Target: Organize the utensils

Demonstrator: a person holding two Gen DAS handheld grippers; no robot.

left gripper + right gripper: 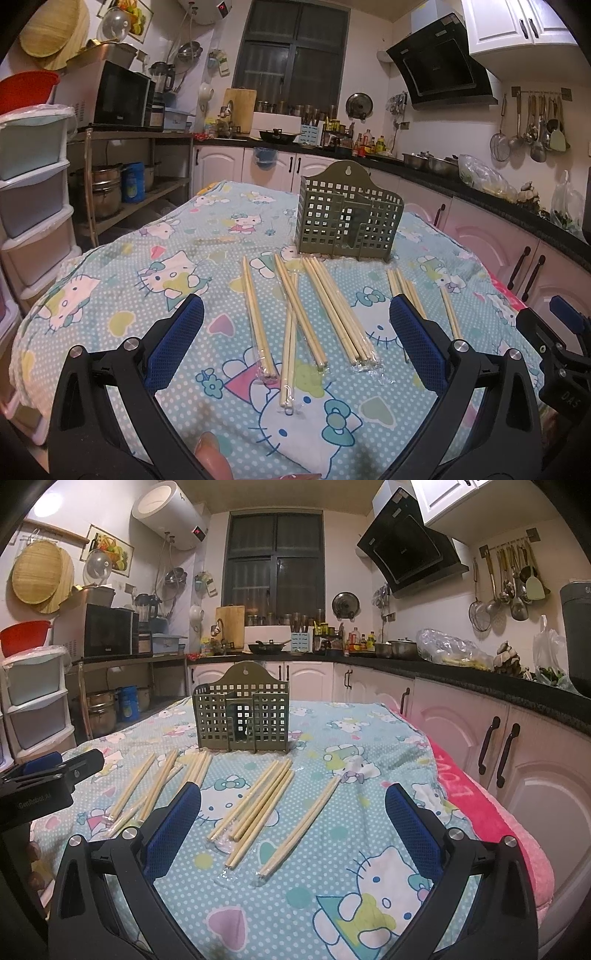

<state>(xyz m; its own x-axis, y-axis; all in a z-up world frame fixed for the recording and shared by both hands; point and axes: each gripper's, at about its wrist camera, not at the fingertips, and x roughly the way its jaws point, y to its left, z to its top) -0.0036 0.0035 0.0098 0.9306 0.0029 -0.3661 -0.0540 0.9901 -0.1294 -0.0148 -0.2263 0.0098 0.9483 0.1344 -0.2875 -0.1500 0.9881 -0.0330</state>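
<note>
Several bundles of wooden chopsticks in clear wrappers lie on the Hello Kitty cloth, one point(338, 314) in the left wrist view and one point(258, 808) in the right wrist view. A green perforated utensil holder point(347, 221) point(242, 716) stands upright behind them, empty as far as I can see. My left gripper point(295, 347) is open and empty, above the near ends of the chopsticks. My right gripper point(293, 830) is open and empty, above the right-hand bundles and a single pair point(299, 830).
The table cloth point(147, 266) drapes over the table edges; a pink towel point(480, 805) lies at its right side. White cabinets point(498, 746) with a dark counter run along the right. Plastic drawers point(33, 206) stand at the left.
</note>
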